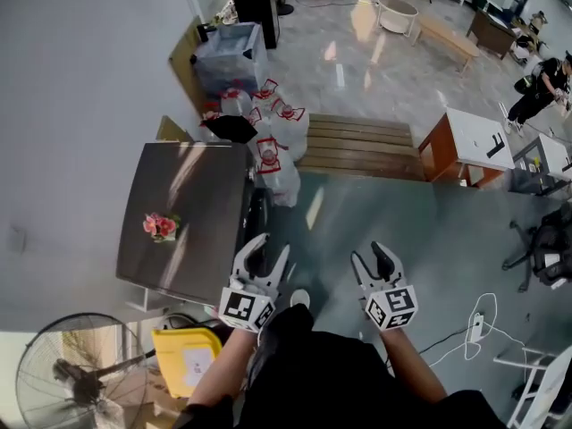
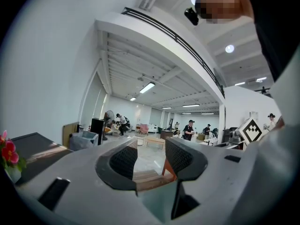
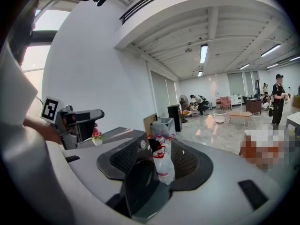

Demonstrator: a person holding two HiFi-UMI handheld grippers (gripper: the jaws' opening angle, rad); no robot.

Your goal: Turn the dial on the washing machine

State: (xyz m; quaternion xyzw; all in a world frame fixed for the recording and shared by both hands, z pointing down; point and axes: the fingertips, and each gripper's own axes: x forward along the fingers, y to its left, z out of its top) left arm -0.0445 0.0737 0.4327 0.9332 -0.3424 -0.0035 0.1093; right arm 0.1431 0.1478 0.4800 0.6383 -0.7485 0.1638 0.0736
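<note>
— Where is the dial?
— The washing machine [image 1: 183, 213] stands at your left by the wall, with a small flower pot [image 1: 161, 227] on top. The dial [image 3: 142, 144] shows small on its dark front, beyond your right jaws.
— And my grippers?
— Your left gripper [image 1: 271, 247] and right gripper [image 1: 369, 256] hang beside the machine, fingers spread, holding nothing.

Open-plan office, desks [image 1: 478, 139], swivel chair [image 1: 543, 256], strip lights [image 2: 147, 87]

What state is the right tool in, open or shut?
Open. The right gripper view shows the right tool with jaws apart and nothing gripped; only distant water jugs show through the gap.
</note>
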